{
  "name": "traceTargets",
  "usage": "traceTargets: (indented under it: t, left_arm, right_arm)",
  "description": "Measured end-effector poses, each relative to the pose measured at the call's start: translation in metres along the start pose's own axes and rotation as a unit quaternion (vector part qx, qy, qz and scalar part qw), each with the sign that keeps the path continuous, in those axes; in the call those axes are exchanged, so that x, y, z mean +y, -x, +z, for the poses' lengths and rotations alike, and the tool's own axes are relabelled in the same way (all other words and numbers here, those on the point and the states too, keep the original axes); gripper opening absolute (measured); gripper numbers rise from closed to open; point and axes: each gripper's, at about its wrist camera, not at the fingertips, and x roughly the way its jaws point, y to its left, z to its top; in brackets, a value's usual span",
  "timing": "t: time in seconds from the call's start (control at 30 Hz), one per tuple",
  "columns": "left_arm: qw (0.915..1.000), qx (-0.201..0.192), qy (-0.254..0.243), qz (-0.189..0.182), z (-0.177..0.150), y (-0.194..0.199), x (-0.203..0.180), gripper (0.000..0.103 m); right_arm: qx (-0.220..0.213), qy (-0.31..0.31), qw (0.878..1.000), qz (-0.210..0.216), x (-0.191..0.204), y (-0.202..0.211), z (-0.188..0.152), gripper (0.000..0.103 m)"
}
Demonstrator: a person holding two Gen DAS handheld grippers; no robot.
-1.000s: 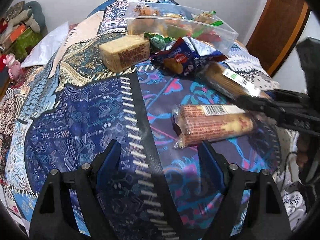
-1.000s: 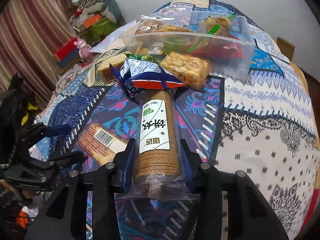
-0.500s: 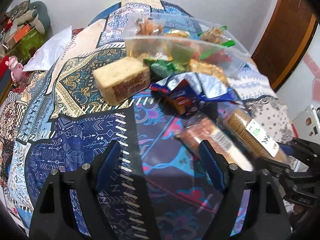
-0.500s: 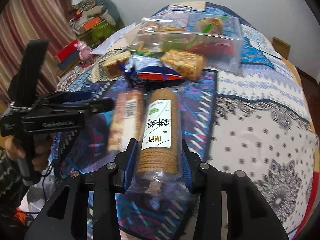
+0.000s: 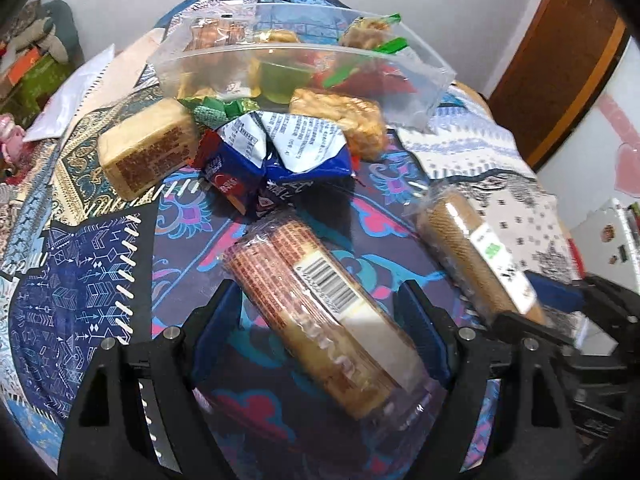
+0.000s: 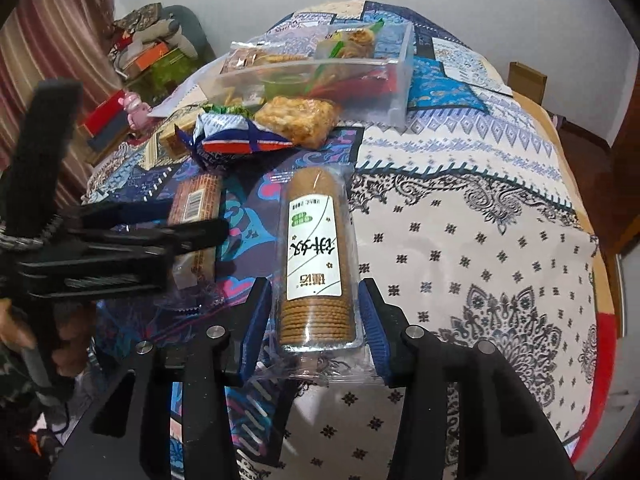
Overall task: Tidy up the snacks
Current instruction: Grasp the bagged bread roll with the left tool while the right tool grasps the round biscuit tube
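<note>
A second earlier the left claw (image 5: 316,336) had hovered wide over bare cloth; it had since swung round to straddle the red-printed biscuit roll (image 5: 320,304), jaws wide and not yet gripping. The right claw (image 6: 314,318) had eased its squeeze: the green-labelled biscuit roll (image 6: 316,256) now lay between jaws narrowly parted, with gaps showing on both sides. Both rolls lay on the patterned surface (image 6: 480,240) on the near side of the clear bin (image 6: 394,92), well apart from it. I judged both rolls staged for pickup, neither sorted yet.

Patterned bedspread (image 6: 480,240) under biscuit packs (image 5: 320,300), snack bag (image 5: 280,148).
</note>
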Motion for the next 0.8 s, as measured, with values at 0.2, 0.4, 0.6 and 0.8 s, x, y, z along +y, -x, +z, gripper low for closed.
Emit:
traceTargets:
  t: [0.2,0.4,0.6,0.8]
  left_arm:
    - [0.9998,-0.013,-0.010,0.007,-0.014,0.011,0.015,0.081]
    - [0.9997,-0.018,-0.010,0.011,-0.028,0.023,0.036,0.081]
    - [0.9995,-0.032,-0.001,0.000,-0.022,0.019,0.030,0.070]
    - [0.9987,-0.041,-0.029,0.005,-0.021,0.016,0.020,0.045]
  right_arm:
    - [-0.001,0.006,1.000,0.003,0.003,-0.005,0.007,0.043]
    - [0.003,0.001,1.000,0.003,0.003,-0.019,0.011,0.043]
    - [0.010,0.011,1.000,-0.006,0.008,-0.022,0.007,0.038]
    - [0.006,-0.001,1.000,0.007,0.006,-0.014,0.005,0.037]
